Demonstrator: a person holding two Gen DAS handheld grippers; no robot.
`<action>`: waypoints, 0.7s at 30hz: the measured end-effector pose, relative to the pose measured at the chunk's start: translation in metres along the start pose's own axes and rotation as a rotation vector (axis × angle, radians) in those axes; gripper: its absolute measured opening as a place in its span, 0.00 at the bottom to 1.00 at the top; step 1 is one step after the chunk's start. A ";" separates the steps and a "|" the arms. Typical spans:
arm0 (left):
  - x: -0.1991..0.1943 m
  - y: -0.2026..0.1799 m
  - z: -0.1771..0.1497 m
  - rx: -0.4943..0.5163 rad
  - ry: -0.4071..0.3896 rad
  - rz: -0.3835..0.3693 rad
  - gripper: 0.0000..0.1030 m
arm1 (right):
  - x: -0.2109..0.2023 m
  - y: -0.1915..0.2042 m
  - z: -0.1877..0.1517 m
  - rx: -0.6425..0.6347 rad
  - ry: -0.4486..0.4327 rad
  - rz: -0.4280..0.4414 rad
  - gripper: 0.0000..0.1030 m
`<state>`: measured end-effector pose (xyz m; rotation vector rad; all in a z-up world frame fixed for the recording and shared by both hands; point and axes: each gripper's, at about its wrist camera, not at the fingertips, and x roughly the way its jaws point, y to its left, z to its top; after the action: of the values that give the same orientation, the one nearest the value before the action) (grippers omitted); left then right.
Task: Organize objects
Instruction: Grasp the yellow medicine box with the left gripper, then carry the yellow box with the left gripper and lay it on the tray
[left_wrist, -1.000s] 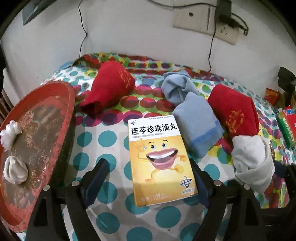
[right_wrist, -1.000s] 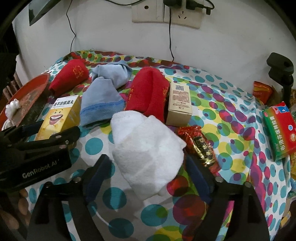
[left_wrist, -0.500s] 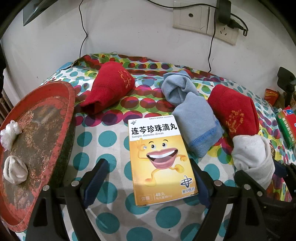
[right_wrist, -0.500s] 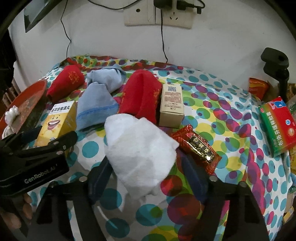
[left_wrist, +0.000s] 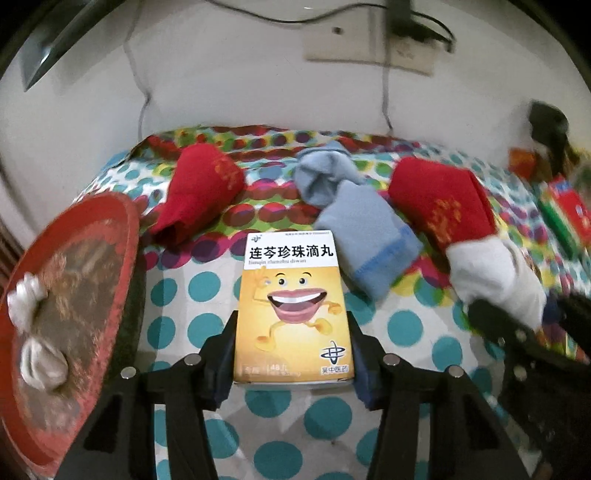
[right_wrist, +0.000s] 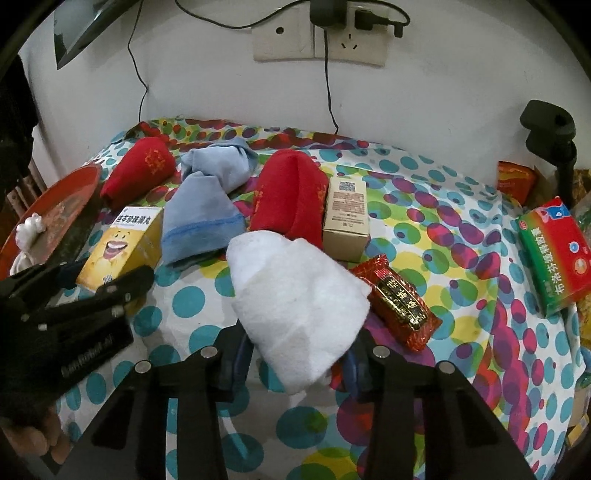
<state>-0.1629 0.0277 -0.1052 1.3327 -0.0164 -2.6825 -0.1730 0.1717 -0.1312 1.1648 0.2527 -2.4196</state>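
Left gripper (left_wrist: 293, 354) is closing, its pads against both sides of the yellow medicine box (left_wrist: 293, 306) lying on the dotted tablecloth (left_wrist: 207, 295). Right gripper (right_wrist: 295, 356) is closing on the white sock (right_wrist: 295, 306) beside a red sock (right_wrist: 291, 195).

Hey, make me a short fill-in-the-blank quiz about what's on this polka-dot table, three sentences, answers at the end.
1. The left gripper has its jaws closing around the ____ cardboard medicine box with the cartoon mouth.
2. The right gripper has its jaws closing around the folded ____ fluffy cloth.
3. The plain beige cardboard box lies beside a folded ____ sock.

Answers: yellow; white; red
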 end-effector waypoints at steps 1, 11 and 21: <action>-0.003 0.001 0.001 0.003 0.007 -0.024 0.51 | 0.000 0.000 0.000 0.001 0.002 0.001 0.37; -0.034 0.033 -0.014 0.078 -0.017 -0.100 0.51 | 0.001 0.000 0.000 0.000 0.002 0.000 0.37; -0.045 0.069 -0.006 0.167 -0.033 -0.116 0.51 | 0.001 0.000 -0.001 -0.002 0.002 -0.003 0.38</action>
<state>-0.1222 -0.0339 -0.0680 1.3753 -0.1765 -2.8547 -0.1726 0.1714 -0.1326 1.1668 0.2571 -2.4202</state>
